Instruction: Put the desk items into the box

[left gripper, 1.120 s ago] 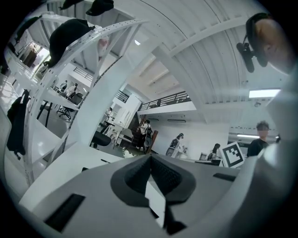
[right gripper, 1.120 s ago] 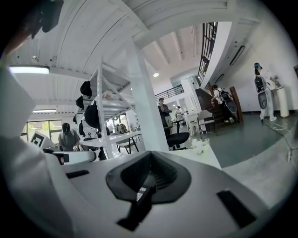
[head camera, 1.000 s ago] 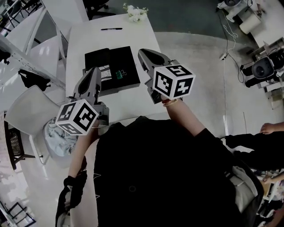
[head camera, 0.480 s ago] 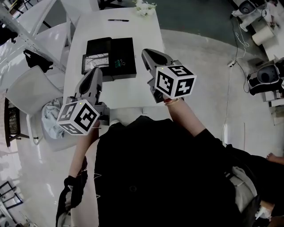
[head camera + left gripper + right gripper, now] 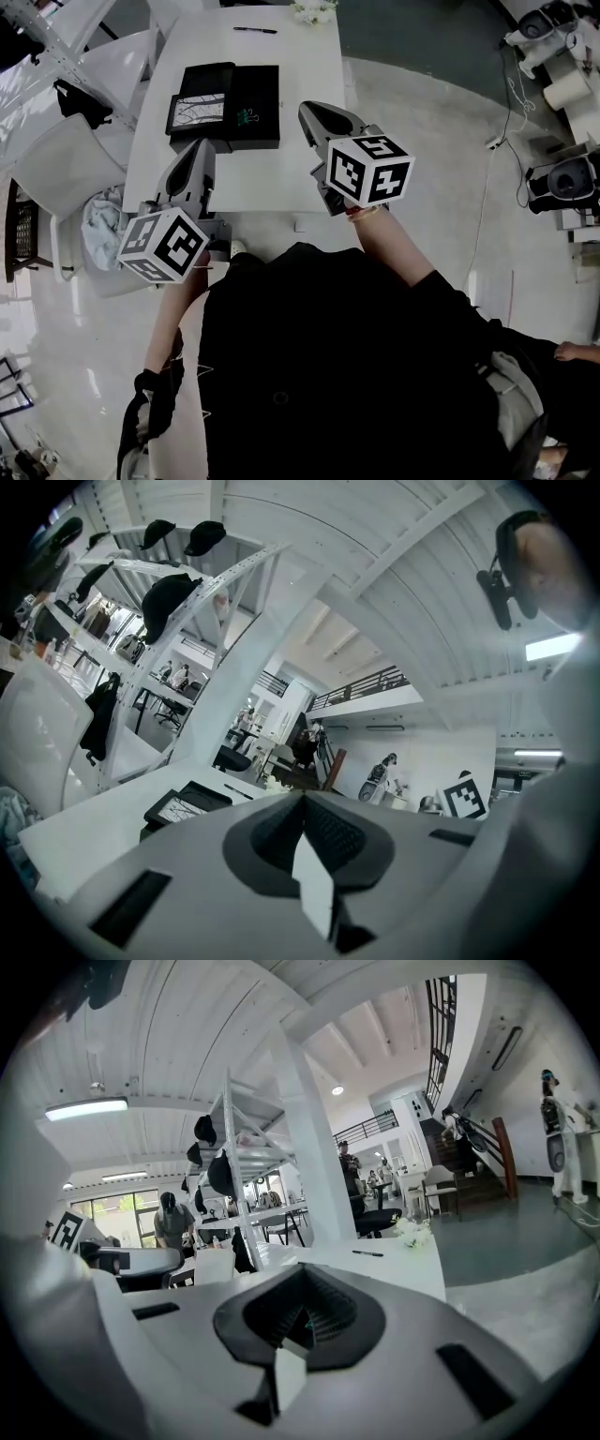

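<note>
A black box (image 5: 199,111) holding a patterned sheet lies on the white table (image 5: 272,173), with a black lid-like panel (image 5: 258,89) beside it and a green binder clip (image 5: 247,116) on that panel. A black pen (image 5: 255,30) lies at the table's far end. My left gripper (image 5: 204,150) hovers over the table's near left edge, shut and empty. My right gripper (image 5: 313,112) is raised over the right edge, also shut and empty. The left gripper view shows its closed jaws (image 5: 302,797), the box (image 5: 183,803) and the pen (image 5: 238,792). The right gripper view shows its closed jaws (image 5: 300,1271) and the pen (image 5: 367,1253).
White flowers (image 5: 314,9) stand at the table's far end. A white chair (image 5: 56,187) with a crumpled cloth (image 5: 101,230) stands left of the table, next to a white rack (image 5: 37,37). Equipment (image 5: 562,178) sits on the floor at right. People stand in the background.
The table and box have slid up and left in the head view, as if I stepped back. Both grippers keep the same place in the frame and stay shut.
</note>
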### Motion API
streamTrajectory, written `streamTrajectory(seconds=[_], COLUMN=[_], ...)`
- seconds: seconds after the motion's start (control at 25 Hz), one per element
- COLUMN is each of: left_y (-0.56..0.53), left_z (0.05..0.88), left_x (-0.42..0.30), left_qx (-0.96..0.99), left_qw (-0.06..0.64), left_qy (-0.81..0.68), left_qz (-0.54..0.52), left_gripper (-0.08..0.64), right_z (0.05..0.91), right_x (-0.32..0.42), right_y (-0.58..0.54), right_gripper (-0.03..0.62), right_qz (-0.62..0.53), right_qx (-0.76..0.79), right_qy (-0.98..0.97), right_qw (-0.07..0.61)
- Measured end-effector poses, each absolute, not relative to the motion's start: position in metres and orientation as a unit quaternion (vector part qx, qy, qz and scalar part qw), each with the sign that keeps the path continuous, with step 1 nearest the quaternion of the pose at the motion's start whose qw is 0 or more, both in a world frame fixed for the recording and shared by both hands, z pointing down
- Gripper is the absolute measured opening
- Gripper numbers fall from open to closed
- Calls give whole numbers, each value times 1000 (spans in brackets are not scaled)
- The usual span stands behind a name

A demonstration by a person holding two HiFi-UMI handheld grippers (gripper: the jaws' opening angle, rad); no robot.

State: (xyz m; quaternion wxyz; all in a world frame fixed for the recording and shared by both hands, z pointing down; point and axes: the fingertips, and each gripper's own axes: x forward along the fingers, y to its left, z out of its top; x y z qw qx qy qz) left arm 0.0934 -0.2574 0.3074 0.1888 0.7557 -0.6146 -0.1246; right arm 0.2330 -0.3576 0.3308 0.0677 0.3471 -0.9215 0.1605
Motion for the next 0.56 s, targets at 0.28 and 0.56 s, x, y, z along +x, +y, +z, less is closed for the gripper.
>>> streamTrajectory(seconds=[0.28, 0.56], left_y=[-248, -246], left_z=[311, 317], left_x=[112, 127], left_qx=[751, 748], left_qw=[190, 188], left_qy=[-620, -624], left_qz=[-124, -123], left_gripper=[11, 11], right_z=[339, 346], right_x=[248, 262], right_y=[-349, -349], right_gripper=[5, 5], right_qz=[164, 163], right_qx=[335, 331], right_qy=[-925, -926], right_qw=[75, 79])
